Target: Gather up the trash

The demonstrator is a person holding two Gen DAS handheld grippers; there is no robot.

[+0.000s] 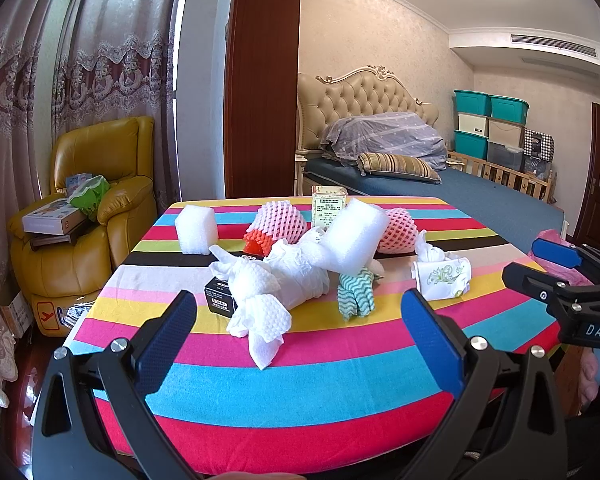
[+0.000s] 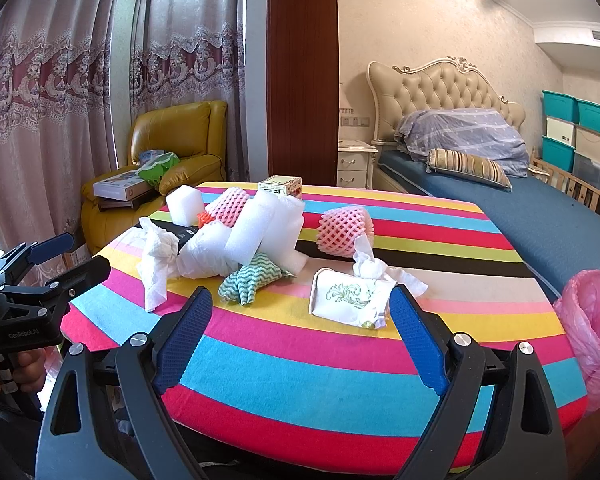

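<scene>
Left wrist: my left gripper spread wide, empty, above the striped table; crumpled tissue just ahead. Right wrist: my right gripper released, tissue pack between its fingers; pink bag at table's right edge.

On the table before you, the crumpled tissues lie nearest in a central heap, a foam block behind them to your left, the tissue pack to your right, and a plastic bag at the table's right edge.
</scene>
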